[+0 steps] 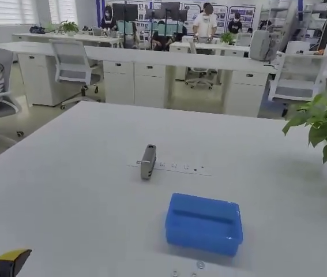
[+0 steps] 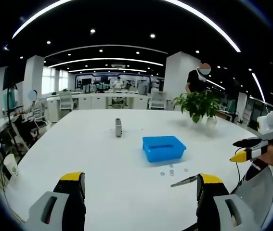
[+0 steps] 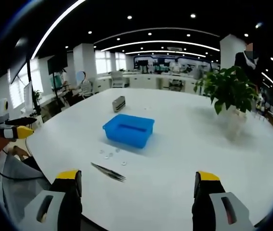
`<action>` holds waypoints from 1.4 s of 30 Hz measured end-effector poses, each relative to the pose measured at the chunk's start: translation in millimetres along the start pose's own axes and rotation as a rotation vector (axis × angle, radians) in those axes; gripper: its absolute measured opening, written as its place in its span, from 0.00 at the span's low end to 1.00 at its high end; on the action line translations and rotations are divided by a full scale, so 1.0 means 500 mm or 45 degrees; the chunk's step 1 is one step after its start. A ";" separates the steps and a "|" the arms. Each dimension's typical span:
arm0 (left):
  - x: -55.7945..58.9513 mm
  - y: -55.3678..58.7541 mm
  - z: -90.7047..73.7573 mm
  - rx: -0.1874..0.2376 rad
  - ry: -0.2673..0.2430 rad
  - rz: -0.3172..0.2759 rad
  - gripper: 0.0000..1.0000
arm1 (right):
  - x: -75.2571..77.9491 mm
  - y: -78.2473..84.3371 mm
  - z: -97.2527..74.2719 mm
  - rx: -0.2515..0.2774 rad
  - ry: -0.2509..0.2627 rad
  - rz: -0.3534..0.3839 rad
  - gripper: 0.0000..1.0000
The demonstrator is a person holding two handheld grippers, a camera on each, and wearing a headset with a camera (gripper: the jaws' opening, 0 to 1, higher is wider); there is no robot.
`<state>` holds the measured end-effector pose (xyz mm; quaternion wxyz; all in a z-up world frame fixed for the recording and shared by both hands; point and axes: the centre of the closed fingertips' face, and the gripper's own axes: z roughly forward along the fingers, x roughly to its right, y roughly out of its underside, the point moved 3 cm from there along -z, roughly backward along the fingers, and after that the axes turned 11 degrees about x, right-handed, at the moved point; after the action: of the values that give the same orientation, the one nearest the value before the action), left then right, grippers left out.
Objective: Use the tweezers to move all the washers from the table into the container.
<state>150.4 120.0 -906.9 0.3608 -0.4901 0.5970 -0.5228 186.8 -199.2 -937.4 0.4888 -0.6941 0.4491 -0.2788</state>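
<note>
**A:** What's biggest here?

**B:** The white counter (image 1: 65,190), broad across the head view. A potted plant (image 3: 230,89) stands on it. The gripper views take in the whole plant, while the head view catches leaves at its right edge.

**A:** And the container?

**B:** The blue container (image 1: 203,223) sits on the counter, well apart from the plant. Beyond it, a grey socket block (image 1: 147,161) stands upright.

**A:** The grippers?

**B:** The left hand-held gripper (image 2: 140,180) has its jaws wide apart and holds nothing. The right hand-held gripper (image 3: 136,175) is the same. Each gripper view also catches the other gripper off to one side.

**A:** Tweezers?

**B:** The tweezers (image 3: 108,172) lie flat on the counter, near the container, plain in both gripper views.

**A:** Washers?

**B:** The washers (image 3: 110,154) lie scattered on the counter between tweezers and container. The head view picks up a few at its bottom edge.
</note>
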 end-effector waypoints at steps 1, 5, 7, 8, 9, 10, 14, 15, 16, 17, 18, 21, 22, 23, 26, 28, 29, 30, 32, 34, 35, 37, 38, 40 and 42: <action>0.003 -0.001 0.003 0.003 0.010 0.012 0.98 | 0.000 0.000 0.001 0.000 -0.003 0.014 0.96; 0.029 0.006 0.022 -0.069 0.160 0.071 0.81 | -0.001 0.004 0.007 -0.016 -0.021 0.032 0.94; 0.035 0.007 0.035 -0.085 0.193 0.107 0.81 | -0.002 0.008 0.009 -0.035 -0.026 0.023 0.94; 0.039 0.008 0.039 -0.097 0.214 0.117 0.80 | -0.003 0.008 0.009 -0.045 -0.029 0.021 0.94; 0.049 0.008 0.046 -0.108 0.260 0.127 0.77 | -0.006 0.007 0.009 -0.052 -0.039 0.019 0.93; 0.055 0.008 0.051 -0.109 0.294 0.135 0.75 | -0.008 0.006 0.009 -0.051 -0.045 0.016 0.93; 0.081 0.020 0.075 -0.174 0.426 0.172 0.70 | -0.017 0.009 0.013 -0.056 -0.078 -0.008 0.92; 0.084 0.021 0.081 -0.177 0.443 0.186 0.68 | -0.020 0.014 0.014 -0.063 -0.086 -0.016 0.92; 0.090 0.022 0.088 -0.185 0.472 0.206 0.66 | -0.021 0.020 0.014 -0.072 -0.094 -0.022 0.91; 0.094 0.024 0.094 -0.197 0.498 0.219 0.65 | -0.024 0.027 0.014 -0.086 -0.106 -0.028 0.91; 0.097 0.025 0.098 -0.204 0.513 0.232 0.63 | -0.026 0.032 0.014 -0.096 -0.112 -0.029 0.90; 0.103 0.033 0.116 -0.216 0.548 0.268 0.60 | -0.034 0.046 0.013 -0.108 -0.133 -0.025 0.90; 0.107 0.039 0.123 -0.222 0.568 0.282 0.58 | -0.038 0.052 0.012 -0.118 -0.141 -0.022 0.89; 0.109 0.042 0.126 -0.227 0.574 0.283 0.56 | -0.039 0.053 0.012 -0.120 -0.142 -0.023 0.88; 0.120 0.067 0.146 -0.293 0.632 0.328 0.51 | -0.045 0.052 0.011 -0.126 -0.165 -0.064 0.85; 0.127 0.079 0.160 -0.309 0.648 0.346 0.48 | -0.045 0.048 0.008 -0.111 -0.161 -0.078 0.81; 0.132 0.085 0.164 -0.318 0.665 0.349 0.46 | -0.044 0.049 0.008 -0.107 -0.155 -0.082 0.81; 0.136 0.095 0.171 -0.347 0.685 0.351 0.44 | -0.042 0.052 0.007 -0.103 -0.141 -0.094 0.79; 0.142 0.108 0.181 -0.371 0.707 0.361 0.42 | -0.039 0.056 0.008 -0.105 -0.127 -0.104 0.77; 0.150 0.125 0.194 -0.406 0.740 0.381 0.41 | -0.036 0.050 0.011 -0.091 -0.119 -0.126 0.75; 0.154 0.133 0.201 -0.417 0.753 0.393 0.41 | -0.036 0.047 0.012 -0.080 -0.123 -0.130 0.74; 0.157 0.144 0.211 -0.439 0.765 0.407 0.39 | -0.036 0.044 0.011 -0.068 -0.127 -0.132 0.73; 0.159 0.151 0.220 -0.446 0.773 0.414 0.38 | -0.036 0.043 0.010 -0.061 -0.127 -0.132 0.73; 0.163 0.162 0.233 -0.464 0.794 0.421 0.37 | -0.034 0.043 0.012 -0.063 -0.134 -0.117 0.73; 0.167 0.175 0.245 -0.487 0.816 0.430 0.37 | -0.031 0.047 0.014 -0.082 -0.132 -0.096 0.72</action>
<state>226.0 4.0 -1009.2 0.1397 -0.2557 0.8378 -0.4617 177.5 -184.9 -961.2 0.4778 -0.7394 0.4054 -0.2463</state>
